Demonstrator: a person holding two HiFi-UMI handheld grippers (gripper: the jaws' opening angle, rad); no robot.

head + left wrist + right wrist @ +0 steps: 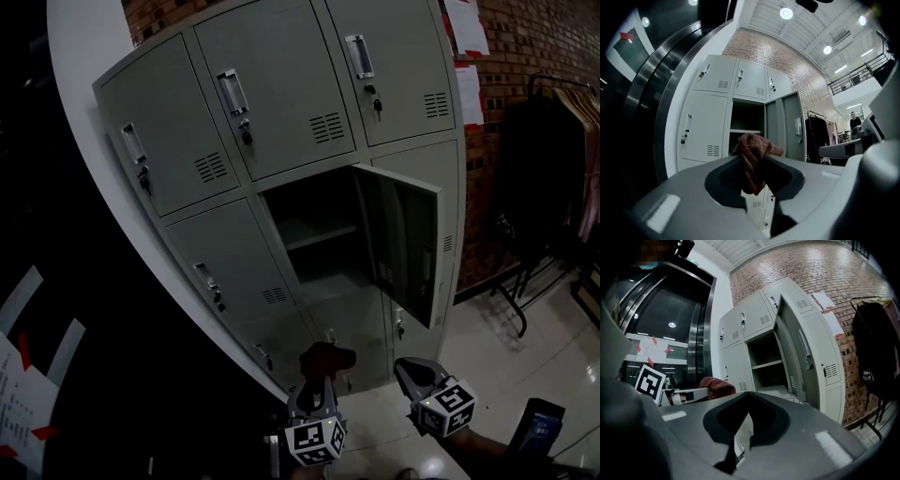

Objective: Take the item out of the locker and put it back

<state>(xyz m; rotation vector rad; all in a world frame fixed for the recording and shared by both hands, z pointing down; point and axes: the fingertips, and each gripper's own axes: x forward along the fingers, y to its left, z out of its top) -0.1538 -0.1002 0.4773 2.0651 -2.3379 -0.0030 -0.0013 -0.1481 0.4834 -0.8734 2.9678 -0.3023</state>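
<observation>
Gripping the item with left tongs (317, 382): red-brown knit cloth (752, 152) pinched near its top between the pads, bunched, rest hanging down through the gap, so long axis roughly vertical and crosswise to the tongs. Out of the locker (234, 234) entirely, touching nothing but the tongs, well apart from the front face. Key relation: open compartment (328, 277), centre column, second row from the top, straight ahead of left tongs, split by a shelf (319, 234) into upper and lower bays. No sideways offset to speak of in left gripper view, cloth sitting right in line with the opening. Door (405, 246) swung out at the right edge of the opening, standing between the compartment and the right tongs' line. Right tongs (410, 370) closed on nothing, just beside the left pair and no nearer the locker. Judging the left hand as the one for the return: straight push forward, release past the front lip of the lower bay. Watch the hanging tail of cloth at the bottom edge of the opening, could snag or drape over the lip.
</observation>
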